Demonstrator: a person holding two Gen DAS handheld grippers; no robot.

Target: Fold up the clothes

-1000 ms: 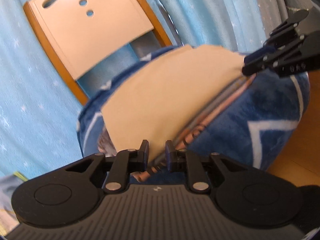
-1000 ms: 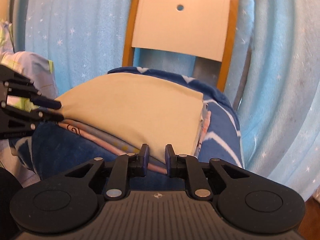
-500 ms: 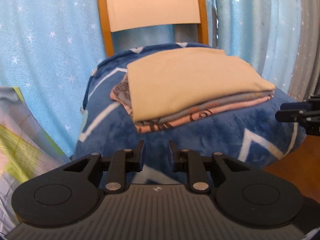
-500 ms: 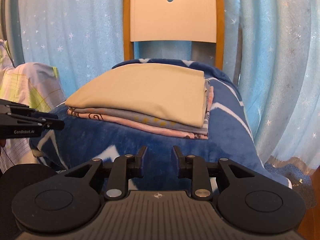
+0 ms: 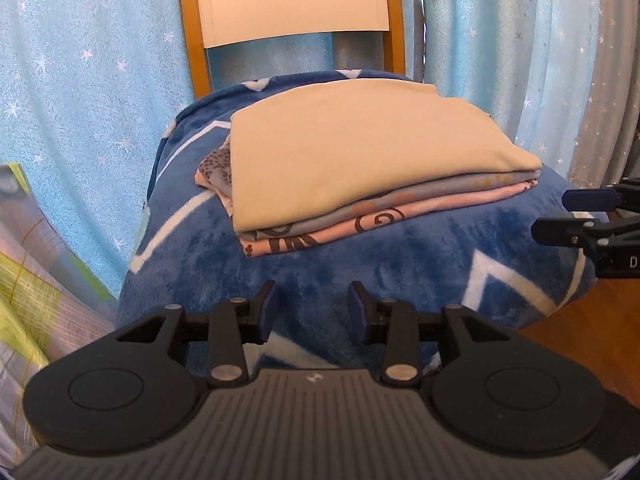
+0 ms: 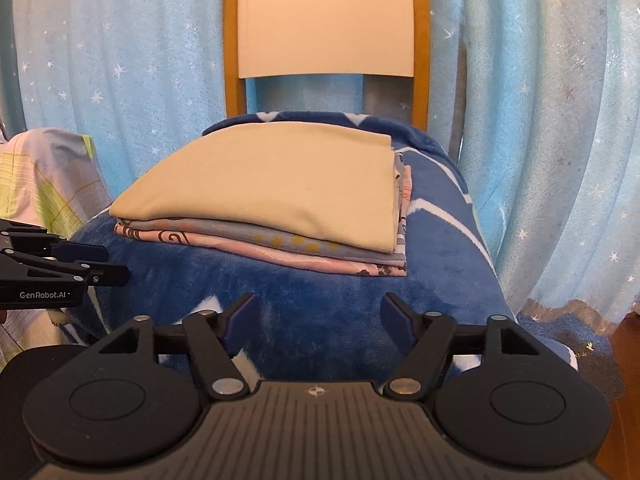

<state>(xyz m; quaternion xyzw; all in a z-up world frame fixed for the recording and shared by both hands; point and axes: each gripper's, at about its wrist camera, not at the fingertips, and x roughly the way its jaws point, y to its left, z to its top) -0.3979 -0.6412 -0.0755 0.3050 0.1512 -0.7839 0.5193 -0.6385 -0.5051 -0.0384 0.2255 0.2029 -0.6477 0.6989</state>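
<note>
Stack of folded clothes (image 5: 360, 168) on blue blanket (image 5: 400, 272), just ahead of both grippers. Left gripper (image 5: 312, 312) spread, empty; right gripper (image 6: 318, 316) spread wider, empty. Cloth looks soft, light, floppy; pinch folded edge.

Blanket-draped chair (image 6: 326, 20) bearing folded clothes stack (image 6: 280, 184)

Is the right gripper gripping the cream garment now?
No: the right gripper is open and empty, short of the cream garment.
</note>
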